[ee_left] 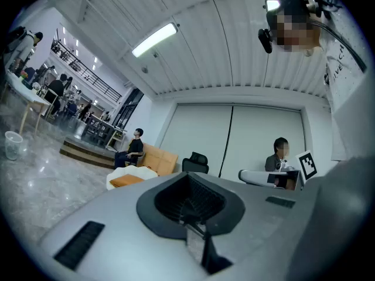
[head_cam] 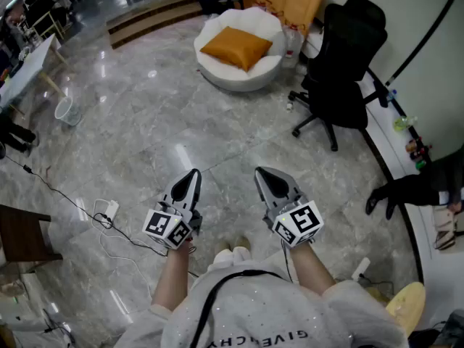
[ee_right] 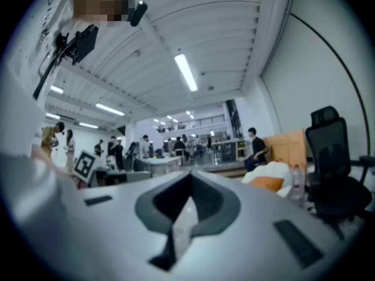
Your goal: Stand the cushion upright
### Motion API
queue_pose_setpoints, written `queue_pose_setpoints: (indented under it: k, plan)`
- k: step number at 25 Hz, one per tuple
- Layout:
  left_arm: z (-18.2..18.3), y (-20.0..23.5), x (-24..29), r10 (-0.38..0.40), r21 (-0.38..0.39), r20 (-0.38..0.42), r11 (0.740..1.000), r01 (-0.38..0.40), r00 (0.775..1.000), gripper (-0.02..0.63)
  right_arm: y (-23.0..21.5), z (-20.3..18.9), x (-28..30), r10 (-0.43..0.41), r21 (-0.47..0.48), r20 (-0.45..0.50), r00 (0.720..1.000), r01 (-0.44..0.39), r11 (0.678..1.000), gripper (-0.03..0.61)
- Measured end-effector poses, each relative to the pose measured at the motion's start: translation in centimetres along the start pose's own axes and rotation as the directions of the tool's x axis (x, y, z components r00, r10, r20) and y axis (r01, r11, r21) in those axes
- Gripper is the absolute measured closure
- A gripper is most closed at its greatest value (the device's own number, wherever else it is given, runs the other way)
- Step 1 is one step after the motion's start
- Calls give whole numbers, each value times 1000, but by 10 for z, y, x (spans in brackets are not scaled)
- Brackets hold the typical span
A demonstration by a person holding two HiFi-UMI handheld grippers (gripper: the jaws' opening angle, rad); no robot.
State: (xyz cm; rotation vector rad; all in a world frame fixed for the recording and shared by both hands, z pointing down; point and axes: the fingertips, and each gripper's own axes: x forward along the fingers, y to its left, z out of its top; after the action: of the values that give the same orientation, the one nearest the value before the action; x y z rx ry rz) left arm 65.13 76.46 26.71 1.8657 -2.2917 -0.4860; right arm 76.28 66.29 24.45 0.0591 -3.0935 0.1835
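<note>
Cushion (head_cam: 235,47), orange, seemingly flat on seat (head_cam: 217,72); left gripper (head_cam: 193,174), right gripper (head_cam: 260,172) closed, empty.

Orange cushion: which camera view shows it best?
The head view: the orange cushion lies flat on the white chair, seen whole from above. The left and right gripper views show only a small, distant orange patch of it.

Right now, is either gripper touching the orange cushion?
Apart. Head view: left gripper and right gripper are by the person's body, with a stretch of floor between them and the cushion, which lies flat on the white chair.
</note>
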Motion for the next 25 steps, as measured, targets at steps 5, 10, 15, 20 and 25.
queue_pose_setpoints:
  k: [5,10,15,20,25]
  plan:
    - [-9,-11,14,-11,4,-10,1000,11,1000,591,-13,-7,-2,-7,2,-10,1000,7,1000,563]
    - [-15,-15,25,1,-1,-11,1000,-1,1000,591,-19,-13,2,8,9,-32,999,-8,1000,563]
    - [-18,-15,32,17,6,-1,1000,-17,1000,591,-30,-18,3,23,16,-31,999,-22,1000,563]
    - [-23,-14,42,29,10,6,1000,-29,1000,591,-44,-22,6,29,27,-27,999,-28,999,563]
    - [-28,2,62,44,-3,10,999,-44,999,591,-59,-22,20,48,4,-30,998,-48,999,563]
